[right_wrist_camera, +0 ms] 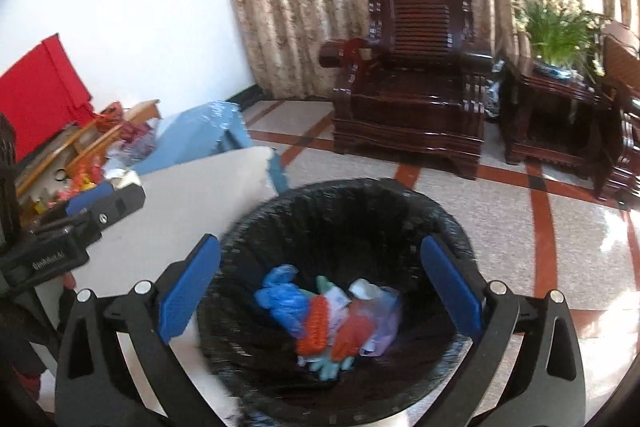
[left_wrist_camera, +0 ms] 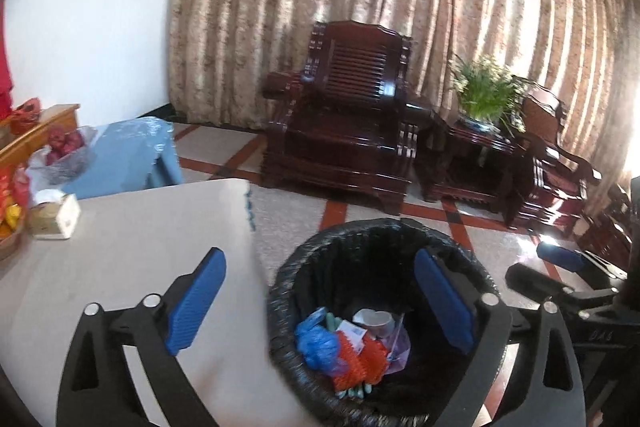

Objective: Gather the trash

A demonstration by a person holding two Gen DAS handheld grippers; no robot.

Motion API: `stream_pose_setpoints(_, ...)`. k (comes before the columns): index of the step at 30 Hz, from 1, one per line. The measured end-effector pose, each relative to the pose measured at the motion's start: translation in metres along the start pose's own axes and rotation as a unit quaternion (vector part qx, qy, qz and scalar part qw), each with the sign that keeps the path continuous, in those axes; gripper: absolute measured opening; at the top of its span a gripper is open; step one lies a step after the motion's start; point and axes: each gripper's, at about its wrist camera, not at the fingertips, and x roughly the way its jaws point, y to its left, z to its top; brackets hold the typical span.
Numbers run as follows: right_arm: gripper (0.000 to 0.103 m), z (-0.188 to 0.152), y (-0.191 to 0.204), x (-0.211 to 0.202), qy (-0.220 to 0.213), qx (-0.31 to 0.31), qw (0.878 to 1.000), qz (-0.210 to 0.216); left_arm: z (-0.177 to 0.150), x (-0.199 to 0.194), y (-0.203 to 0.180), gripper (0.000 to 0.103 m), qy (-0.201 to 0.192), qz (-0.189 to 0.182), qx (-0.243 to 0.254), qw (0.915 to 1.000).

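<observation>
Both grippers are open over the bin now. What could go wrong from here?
The trash bin stands right against the table edge, so a low swing back might knock it. The left gripper and right gripper hang close together and may collide. The tissue box could be grabbed by mistake.

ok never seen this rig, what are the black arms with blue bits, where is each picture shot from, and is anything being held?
There is no robot here: a person holds a hand-held gripper in each hand, with a fisheye camera on each looking forward along the jaws. One picture comes from the left gripper, the other from the right gripper. The blue bits are the pads on the jaws. Both sets of jaws stand wide open with nothing between them. Below sits a bin with a black liner, holding a blue bag, orange netting and other scraps. Beside it is a pale table with a small box.
</observation>
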Motion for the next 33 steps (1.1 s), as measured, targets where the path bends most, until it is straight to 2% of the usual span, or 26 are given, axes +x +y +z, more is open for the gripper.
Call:
stream_pose_setpoints(3, 0.098, 0.008, 0.02, -0.012, -0.002, -0.013, 1.0, 0.019, -0.001, -0.021, 0.011, 0.096, 0.0, 0.023, -0.007, 0.9997)
stream_pose_setpoints(11, 0.098, 0.019, 0.067, -0.044, -0.013, -0.056, 0.998, 0.036, -0.009, -0.079, 0.034, 0.097, -0.005, 0.081, -0.021, 0.9965)
stream_pose_setpoints(19, 0.098, 0.019, 0.094, -0.066, -0.021, -0.072, 0.997, 0.036, -0.012, -0.124, 0.039, 0.097, -0.026, 0.101, -0.028, 0.9942)
stream_pose_setpoints(33, 0.098, 0.014, 0.109, -0.077, -0.026, -0.089, 0.995, 0.029, -0.018, -0.151, 0.035, 0.097, -0.038, 0.111, -0.028, 0.9927)
